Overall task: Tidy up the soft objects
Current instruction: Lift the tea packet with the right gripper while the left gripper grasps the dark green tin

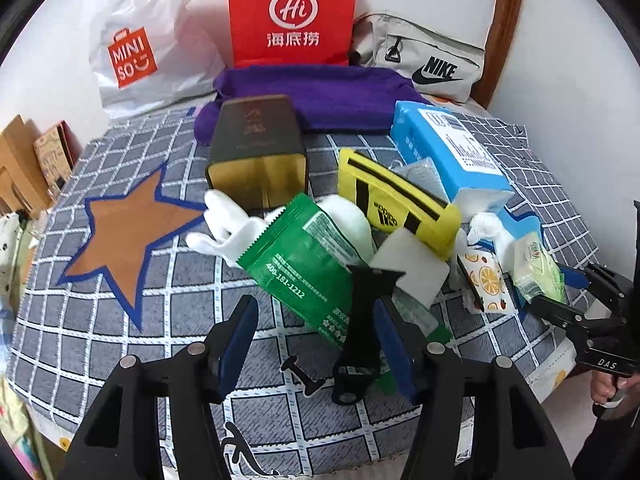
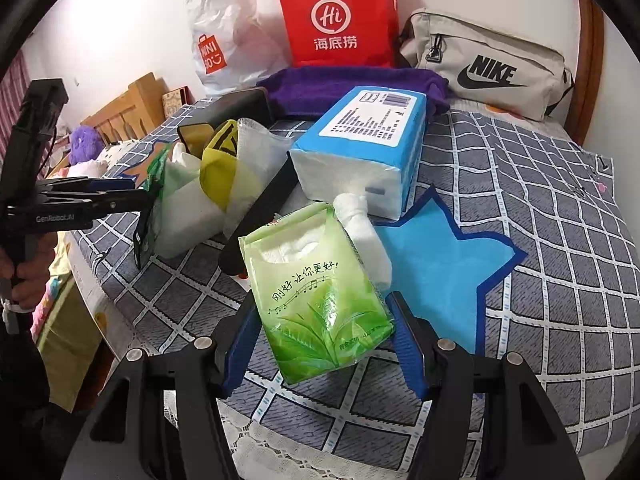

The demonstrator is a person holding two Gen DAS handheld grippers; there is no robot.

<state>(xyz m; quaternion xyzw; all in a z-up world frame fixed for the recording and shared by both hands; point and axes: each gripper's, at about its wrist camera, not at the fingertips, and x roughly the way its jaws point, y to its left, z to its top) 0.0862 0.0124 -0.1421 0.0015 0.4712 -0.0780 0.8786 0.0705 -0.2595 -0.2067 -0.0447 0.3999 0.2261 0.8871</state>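
Observation:
My left gripper stands open over the checked bed cover. A dark green wipes packet and a black clip-like thing lie between its fingers; the black thing rests against the right pad, while the left pad touches nothing. In the right wrist view, the left gripper sits at the pile's left edge. My right gripper is shut on a light green tissue pack, tilted above the cover. The left wrist view shows the right gripper with the tissue pack at the right.
The pile holds a blue tissue pack, a yellow pouch, a white glove, a white block, a dark tin and a purple towel. A red bag, a white bag and a grey bag line the wall.

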